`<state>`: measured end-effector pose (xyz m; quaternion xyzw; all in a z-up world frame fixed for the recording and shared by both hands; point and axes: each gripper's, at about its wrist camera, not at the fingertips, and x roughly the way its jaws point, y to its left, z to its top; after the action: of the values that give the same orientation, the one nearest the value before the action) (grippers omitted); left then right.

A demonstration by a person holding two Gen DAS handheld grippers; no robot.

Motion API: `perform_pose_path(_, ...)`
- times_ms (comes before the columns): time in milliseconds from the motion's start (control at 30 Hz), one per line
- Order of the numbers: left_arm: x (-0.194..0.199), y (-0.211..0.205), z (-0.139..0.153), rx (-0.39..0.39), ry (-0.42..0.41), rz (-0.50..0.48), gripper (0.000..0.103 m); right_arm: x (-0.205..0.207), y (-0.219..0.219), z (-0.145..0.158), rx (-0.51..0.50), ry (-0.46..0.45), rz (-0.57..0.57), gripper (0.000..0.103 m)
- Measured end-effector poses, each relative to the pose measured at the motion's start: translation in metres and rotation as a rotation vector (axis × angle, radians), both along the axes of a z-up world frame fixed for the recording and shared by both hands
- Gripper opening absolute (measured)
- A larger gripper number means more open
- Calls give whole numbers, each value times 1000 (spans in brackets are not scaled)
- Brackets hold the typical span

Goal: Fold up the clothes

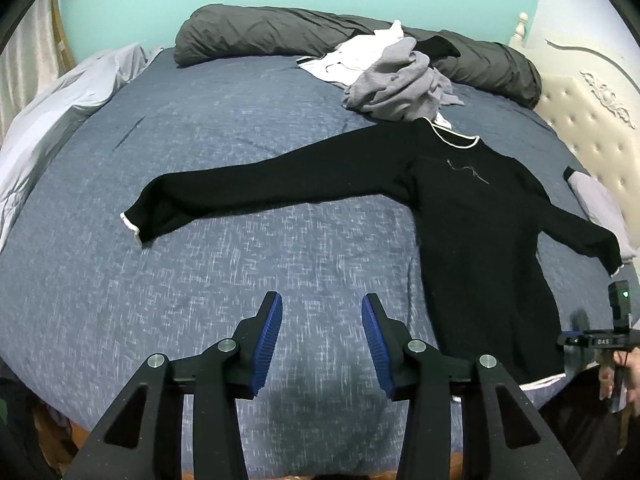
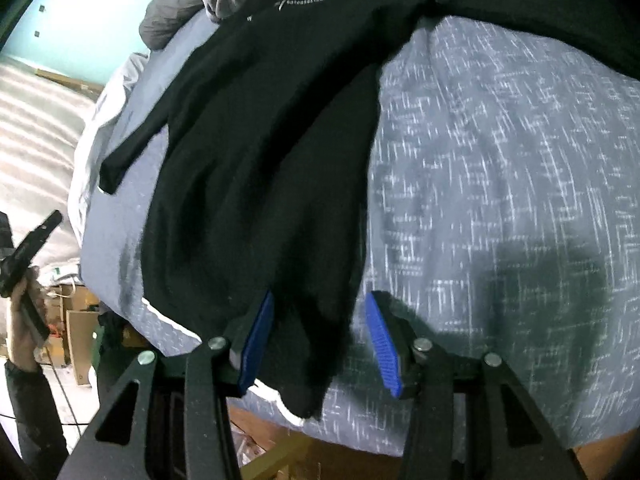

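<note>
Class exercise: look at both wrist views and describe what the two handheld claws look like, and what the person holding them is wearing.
Each claw, left and right, has black angular arms with triangular cut-outs, silver round pivot bolts and ribbed blue pads. The right claw's body carries a small black box with a green light and a thin black cable. The person wears a dark sleeve.

left gripper [image 1: 322, 340] jaws apart | black sweater [image 1: 472, 216] flat on bed [image 1: 200, 120]

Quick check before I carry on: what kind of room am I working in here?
Most likely a bedroom: a bed with a blue quilt, a tufted headboard, and a rolled grey duvet by the far wall.
</note>
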<state>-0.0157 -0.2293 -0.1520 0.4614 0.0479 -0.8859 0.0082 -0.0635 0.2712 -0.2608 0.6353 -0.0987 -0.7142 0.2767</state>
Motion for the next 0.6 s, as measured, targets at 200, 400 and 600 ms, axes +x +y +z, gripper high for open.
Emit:
perform_pose_path(200,10,0,0,12,5,5,46,6,-11,-3,15,14,1,21)
perform_pose_path(400,14,4,1,25,4,-14,46,14,-6,15,13,102,12,5)
perform_pose_path(600,13,15,-5,47,-4,-37,46,11,32,59,-35,192,-40,4)
